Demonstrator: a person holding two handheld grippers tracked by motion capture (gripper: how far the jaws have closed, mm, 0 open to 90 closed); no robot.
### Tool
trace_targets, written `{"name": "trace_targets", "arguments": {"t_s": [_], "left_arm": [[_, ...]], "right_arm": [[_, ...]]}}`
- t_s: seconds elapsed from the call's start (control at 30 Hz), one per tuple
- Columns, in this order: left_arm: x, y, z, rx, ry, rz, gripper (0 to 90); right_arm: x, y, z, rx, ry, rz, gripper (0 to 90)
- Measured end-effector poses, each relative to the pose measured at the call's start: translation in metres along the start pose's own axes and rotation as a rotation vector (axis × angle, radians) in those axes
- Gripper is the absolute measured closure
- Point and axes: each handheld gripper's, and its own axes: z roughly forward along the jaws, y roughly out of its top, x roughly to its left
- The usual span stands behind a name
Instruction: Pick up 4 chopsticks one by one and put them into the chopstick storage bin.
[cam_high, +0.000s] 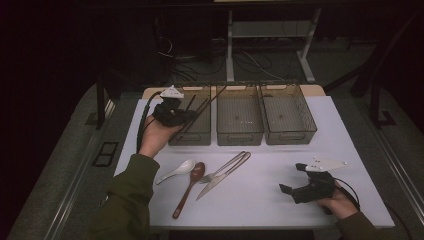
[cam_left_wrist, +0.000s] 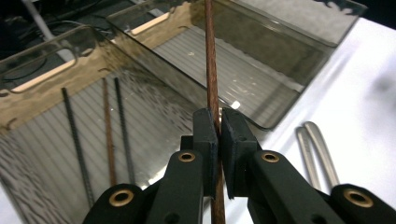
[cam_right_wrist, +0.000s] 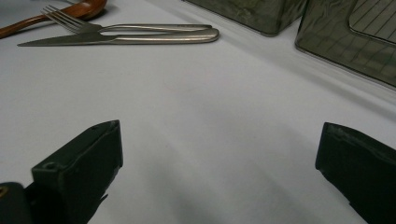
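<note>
Left gripper view: my left gripper (cam_left_wrist: 218, 140) is clamped tight on a thin brown wooden chopstick (cam_left_wrist: 211, 70), held above the leftmost smoky see-through plastic bin (cam_left_wrist: 32, 107), I reckon so it can drop in w/ its kind. That bin already has three thin sticks (cam_left_wrist: 109, 135), two dark, one brown. The middle bin (cam_high: 240, 120) & right bin (cam_high: 288, 115) look bare. My right gripper (cam_high: 300, 190) rests on the white table (cam_high: 260, 200), jaws wide apart, nothing in them.
</note>
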Motion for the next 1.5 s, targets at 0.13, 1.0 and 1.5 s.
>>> {"name": "trace_targets", "arguments": {"t_s": [0.13,1.0,1.5], "left_arm": [[0.008,0.003,0.004,0.001,0.025,-0.005,84.3],[0.060,-0.013,0.044,0.022,0.146,-0.098,84.2],[0.063,-0.020,0.062,0.159,0.172,-0.167,83.1]], "right_arm": [[0.000,0.000,0.000,0.000,-0.001,0.002,0.4],[-0.001,0.000,-0.001,-0.001,0.004,0.008,0.4],[-0.001,-0.001,-0.002,-0.005,0.006,0.008,0.4]]}}
